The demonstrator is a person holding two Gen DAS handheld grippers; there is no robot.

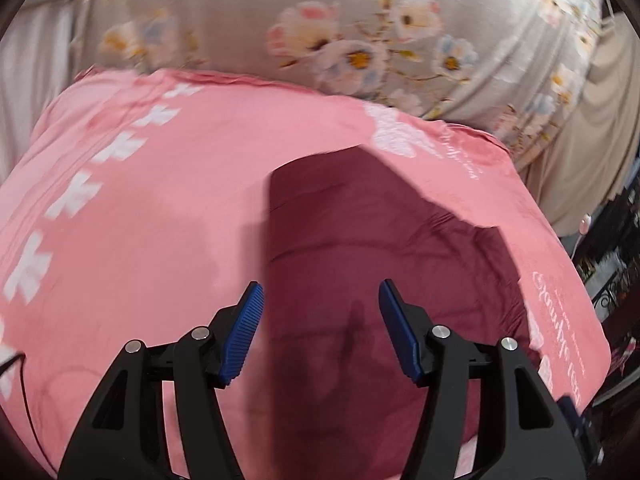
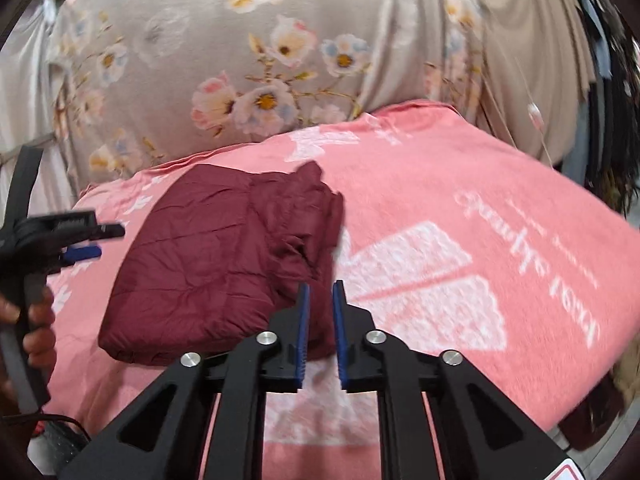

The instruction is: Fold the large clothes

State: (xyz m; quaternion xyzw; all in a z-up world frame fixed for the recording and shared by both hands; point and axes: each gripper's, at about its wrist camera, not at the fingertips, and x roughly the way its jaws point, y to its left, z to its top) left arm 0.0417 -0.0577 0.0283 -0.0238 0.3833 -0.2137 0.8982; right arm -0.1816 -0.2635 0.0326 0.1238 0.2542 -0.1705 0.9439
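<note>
A dark maroon quilted garment (image 2: 208, 264) lies folded into a thick bundle on a pink blanket (image 2: 460, 208). In the left wrist view the garment (image 1: 360, 280) fills the middle, just under my left gripper (image 1: 320, 296), which is open wide and empty above it. My right gripper (image 2: 320, 292) hovers over the garment's near right edge with its jaws a narrow gap apart and nothing between them. The left gripper also shows at the left of the right wrist view (image 2: 86, 246), held by a hand.
The pink blanket with white flower and letter prints covers the work surface. Behind it lies a beige floral bedsheet (image 1: 360, 12). Beige curtain fabric (image 1: 592, 140) and dark clutter stand at the right edge.
</note>
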